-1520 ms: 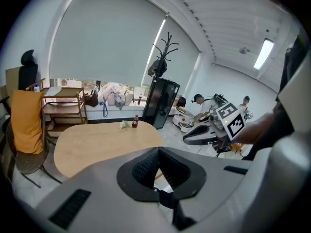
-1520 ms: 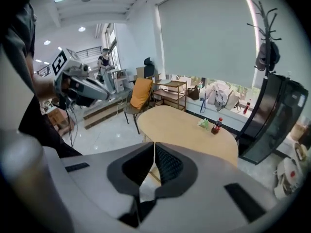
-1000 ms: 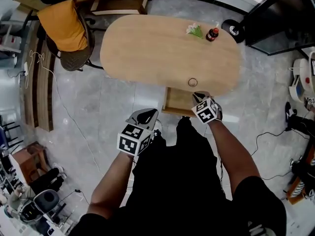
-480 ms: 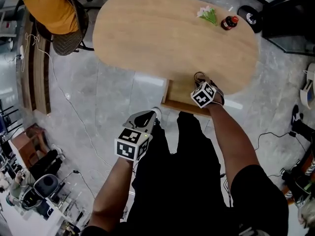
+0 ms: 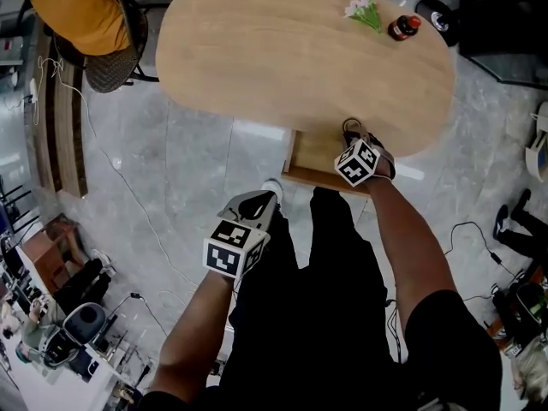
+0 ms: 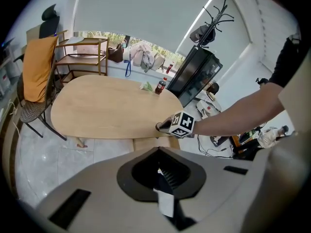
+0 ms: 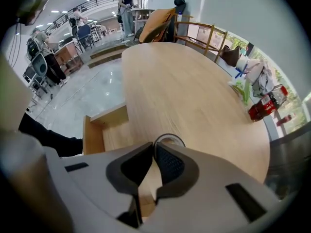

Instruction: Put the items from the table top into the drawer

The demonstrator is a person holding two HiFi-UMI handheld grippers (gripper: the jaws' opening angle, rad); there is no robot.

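The drawer (image 5: 310,159) is seen open under the table's (image 5: 274,50) near edge, with bare wood showing inside. On the table at that edge, a ring (image 7: 169,139) is pinched by its rim in the right gripper (image 7: 153,147). The left gripper (image 6: 159,165) is held closed, well short of the table.

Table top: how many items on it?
3. A ring at the near edge, its rim in the right claw; a green sprig and a red bottle beside each other at the far right end. None seems hidden.
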